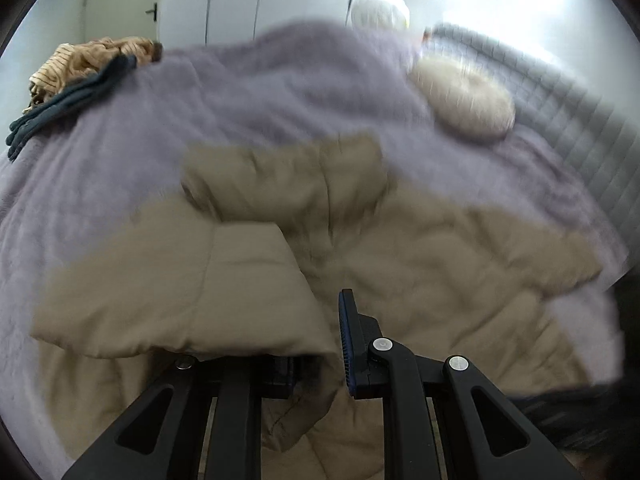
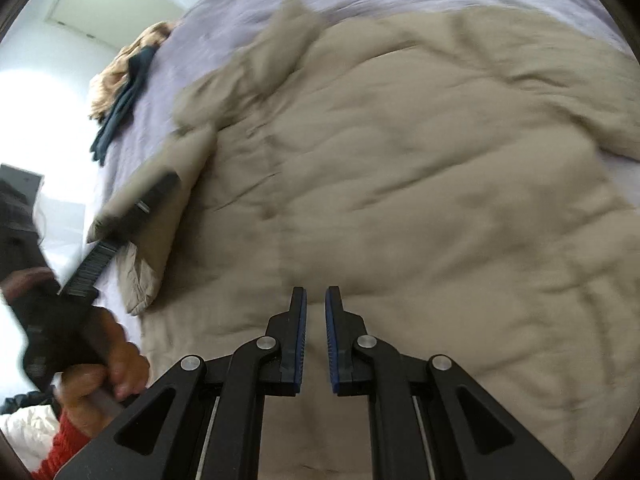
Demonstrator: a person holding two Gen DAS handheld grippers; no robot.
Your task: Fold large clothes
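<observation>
A large beige padded jacket (image 1: 420, 248) lies spread on a lilac bedspread (image 1: 240, 92). My left gripper (image 1: 320, 344) is shut on the jacket's sleeve (image 1: 192, 292), which drapes over and hides its left finger. In the right wrist view the jacket (image 2: 420, 152) fills the frame, and the left gripper (image 2: 132, 204) holds the sleeve (image 2: 160, 184) lifted at the jacket's left side. My right gripper (image 2: 316, 320) hovers over the jacket's lower part with its jaws a small gap apart and nothing between them.
A pile of tan striped and dark teal clothes (image 1: 76, 80) lies at the bed's far left; it also shows in the right wrist view (image 2: 124, 92). A round cream cushion (image 1: 464, 98) and a grey quilted headboard (image 1: 560, 92) are at the far right.
</observation>
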